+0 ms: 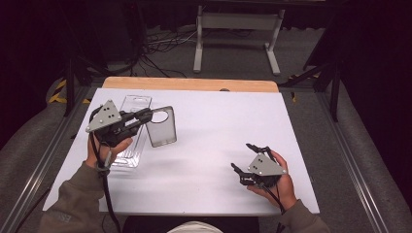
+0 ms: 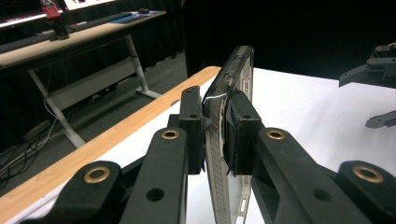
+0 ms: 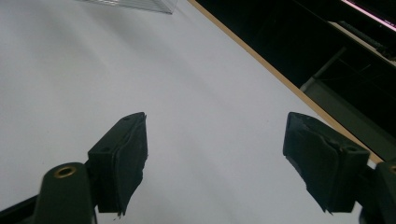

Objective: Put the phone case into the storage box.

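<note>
The left hand-held gripper is clamped on a clear phone case, its two pads pressing the case's edge from either side; in the left gripper view the case stands on edge between the jaws, running straight out ahead of them. From above, the case hangs just past the jaw tips, lifted off the table, with its long axis running down from the jaws toward the person and its camera cut-out up beside the grip. Just beneath and behind this hand-held gripper lies a clear plastic package tray, flat on the table, its long axis running away from the person; the case seems to hang beside its near-right edge, though whether they touch is hard to tell through so much clear plastic.

The right hand-held gripper is well apart from the case, its jaws standing wide with nothing between them, pointing across the table toward the left one. In its own view the jaws frame bare white surface, with a corner of the tray far ahead. The case lies ahead of it and far off, so the left hand is the nearer by a long way; any handover would need the two to meet in the middle.

The table is a white sheet over a wooden top. Beyond it lie grey floor, loose cables, a white bench frame and dark curtains.
</note>
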Motion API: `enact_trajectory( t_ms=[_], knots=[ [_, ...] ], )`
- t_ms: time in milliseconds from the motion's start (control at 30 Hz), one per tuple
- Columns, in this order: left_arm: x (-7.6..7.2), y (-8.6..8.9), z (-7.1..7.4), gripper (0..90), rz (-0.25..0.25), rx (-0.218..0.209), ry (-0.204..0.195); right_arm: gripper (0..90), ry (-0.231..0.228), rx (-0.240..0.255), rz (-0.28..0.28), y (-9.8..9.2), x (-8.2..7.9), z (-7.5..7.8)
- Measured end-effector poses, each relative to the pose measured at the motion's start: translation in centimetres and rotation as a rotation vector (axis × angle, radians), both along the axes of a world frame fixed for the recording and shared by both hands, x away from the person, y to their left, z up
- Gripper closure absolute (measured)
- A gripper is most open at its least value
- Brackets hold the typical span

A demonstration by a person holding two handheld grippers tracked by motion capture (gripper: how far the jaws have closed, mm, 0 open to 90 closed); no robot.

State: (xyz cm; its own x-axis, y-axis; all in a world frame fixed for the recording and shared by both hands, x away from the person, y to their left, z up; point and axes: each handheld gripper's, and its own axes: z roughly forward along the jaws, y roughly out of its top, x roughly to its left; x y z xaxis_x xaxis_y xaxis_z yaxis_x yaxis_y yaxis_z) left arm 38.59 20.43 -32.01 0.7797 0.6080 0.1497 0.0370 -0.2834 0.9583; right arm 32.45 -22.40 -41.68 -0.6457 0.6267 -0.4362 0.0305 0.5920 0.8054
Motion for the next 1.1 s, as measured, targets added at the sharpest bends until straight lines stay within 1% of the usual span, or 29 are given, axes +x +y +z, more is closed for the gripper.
enact_trajectory(
  t_ms=[67,100,133,167,200,233,300,533,600,700,833,967,1067,1100],
  knots=[
    [-0.1,0.4,0.3,79.4,0.006,0.008,-0.011,23.0,0.003,-0.001,-0.002,0.0,0.0,0.0],
    [-0.1,0.5,0.4,79.5,0.014,0.005,-0.02,23.0,0.005,0.0,-0.006,0.0,0.0,-0.1],
    [-0.2,0.9,0.6,79.4,0.02,0.007,-0.02,22.9,0.006,0.0,-0.006,0.0,0.0,-0.1],
    [-0.2,0.9,0.6,79.5,0.02,0.007,-0.02,22.9,0.005,-0.001,-0.006,0.0,-0.1,-0.1],
    [-0.2,1.4,0.8,79.4,0.036,-0.004,-0.028,22.9,0.005,-0.003,-0.007,-0.1,-0.1,-0.2],
    [-0.2,1.7,0.9,79.4,0.04,0.001,-0.027,22.9,0.007,-0.003,-0.006,-0.1,-0.1,-0.2],
    [-0.2,2.2,1.0,79.4,0.053,-0.016,-0.03,22.9,0.006,-0.005,-0.007,-0.1,-0.1,-0.2],
    [0.1,3.2,1.3,79.4,0.07,-0.028,-0.046,22.9,0.01,-0.018,-0.013,-0.1,-0.2,-0.5],
    [0.2,3.4,1.3,79.4,0.074,-0.031,-0.043,22.9,0.011,-0.014,-0.015,-0.1,-0.3,-0.5],
    [0.6,3.5,1.3,79.4,0.079,-0.024,-0.045,23.0,0.014,-0.014,-0.015,-0.1,-0.3,-0.5],
    [1.4,3.7,1.4,79.4,0.081,-0.023,-0.043,23.0,0.023,-0.012,-0.016,-0.2,-0.3,-0.7],
    [2.1,4.0,1.7,79.5,0.087,-0.015,-0.049,23.1,0.044,0.004,-0.027,-0.6,-0.5,-0.9],
    [2.5,4.4,2.1,79.5,0.087,-0.025,-0.058,23.5,0.085,0.053,-0.025,-1.0,-0.7,-0.9],
    [2.7,4.6,2.2,79.5,0.087,-0.021,-0.058,23.5,0.089,0.067,-0.024,-1.1,-0.9,-0.8]
  ],
)
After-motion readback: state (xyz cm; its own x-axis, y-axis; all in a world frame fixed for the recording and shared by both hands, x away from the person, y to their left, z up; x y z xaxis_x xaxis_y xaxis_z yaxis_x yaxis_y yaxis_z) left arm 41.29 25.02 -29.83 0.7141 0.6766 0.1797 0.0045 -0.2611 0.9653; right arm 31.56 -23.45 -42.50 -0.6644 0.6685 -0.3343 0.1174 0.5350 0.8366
